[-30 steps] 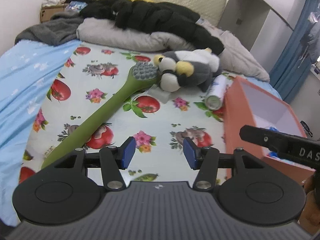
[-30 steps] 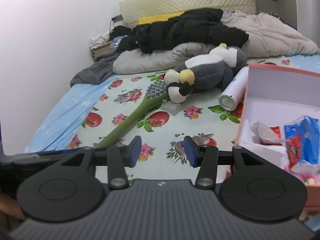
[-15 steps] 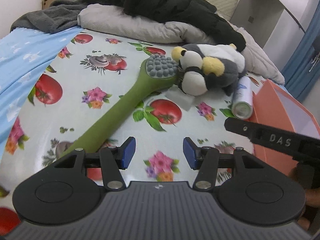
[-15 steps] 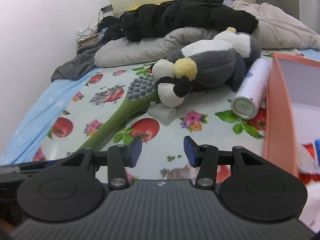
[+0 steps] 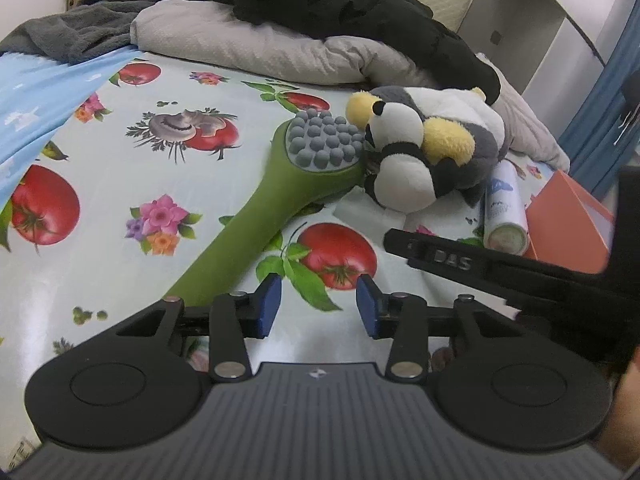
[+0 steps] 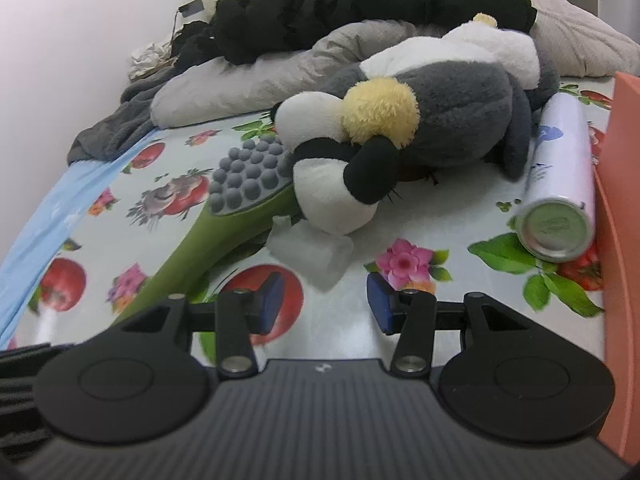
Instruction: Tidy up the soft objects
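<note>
A grey, white and yellow plush toy [image 5: 428, 152] [image 6: 420, 128] lies on the fruit-print bed sheet [image 5: 160, 168]. Its head rests against the grey studded head of a long green massage stick [image 5: 288, 196] [image 6: 224, 216]. A small white folded tissue [image 6: 310, 250] lies just under the toy's head. My left gripper [image 5: 318, 310] hovers low over the sheet beside the stick's handle; its jaws are closing with nothing between them. My right gripper [image 6: 324, 300] is open and empty, a short way in front of the tissue and the toy. The right tool's black arm [image 5: 480, 264] crosses the left wrist view.
A white spray can [image 6: 560, 184] [image 5: 504, 216] lies beside an orange box [image 6: 620, 240] [image 5: 568, 220] at the right. Behind the toy are a grey pillow [image 5: 256, 48], a black jacket [image 5: 340, 4], a dark grey blanket [image 5: 68, 36] and a blue sheet [image 5: 36, 92] at the left.
Both grippers have come forward and down toward the toy and stick, which now look much larger. The left jaws have narrowed a little. The right jaws kept their gap.
</note>
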The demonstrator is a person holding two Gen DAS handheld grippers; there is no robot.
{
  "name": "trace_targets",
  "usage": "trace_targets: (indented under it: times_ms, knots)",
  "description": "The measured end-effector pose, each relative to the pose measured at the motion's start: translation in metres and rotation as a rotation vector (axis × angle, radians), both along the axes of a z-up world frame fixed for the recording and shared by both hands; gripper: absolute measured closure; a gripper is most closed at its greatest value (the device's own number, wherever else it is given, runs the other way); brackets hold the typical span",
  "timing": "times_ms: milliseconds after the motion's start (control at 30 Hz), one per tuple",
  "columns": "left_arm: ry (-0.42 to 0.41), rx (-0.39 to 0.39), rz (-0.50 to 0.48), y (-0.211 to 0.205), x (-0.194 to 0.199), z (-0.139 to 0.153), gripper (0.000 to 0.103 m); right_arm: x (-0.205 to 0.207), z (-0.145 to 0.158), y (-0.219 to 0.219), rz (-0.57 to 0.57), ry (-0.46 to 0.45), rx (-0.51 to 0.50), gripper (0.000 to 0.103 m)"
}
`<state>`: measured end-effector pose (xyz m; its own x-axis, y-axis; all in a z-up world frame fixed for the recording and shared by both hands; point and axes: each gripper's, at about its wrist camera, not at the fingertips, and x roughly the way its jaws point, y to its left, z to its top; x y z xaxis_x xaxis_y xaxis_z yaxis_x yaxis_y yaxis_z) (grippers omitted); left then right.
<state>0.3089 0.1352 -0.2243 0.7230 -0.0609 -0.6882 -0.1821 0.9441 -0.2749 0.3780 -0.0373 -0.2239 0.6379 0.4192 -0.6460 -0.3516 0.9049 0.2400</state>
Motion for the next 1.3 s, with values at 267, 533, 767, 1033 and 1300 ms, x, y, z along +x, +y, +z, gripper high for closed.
trace_targets:
  times_ms: [267,533,767,1033,1300]
  knots:
    - [-0.016,-0.021,0.004,0.007,0.014,-0.007,0.056,0.018,-0.013,0.012,-0.005,-0.024,0.015,0.054]
    - [-0.023,-0.019,0.013,0.011,0.021,-0.009,0.056,0.023,-0.015,0.015,-0.006,-0.031,-0.004,0.071]
    - [-0.029,-0.014,0.031,0.012,0.015,-0.003,0.056,0.010,-0.006,0.013,0.001,-0.031,-0.029,0.075]
    - [-0.035,-0.008,0.028,0.006,-0.006,0.011,0.055,-0.025,0.010,0.005,0.016,-0.044,-0.062,0.075]
    - [-0.036,-0.011,0.033,-0.002,-0.046,0.028,0.055,-0.070,0.033,-0.009,0.033,-0.057,-0.081,0.075]
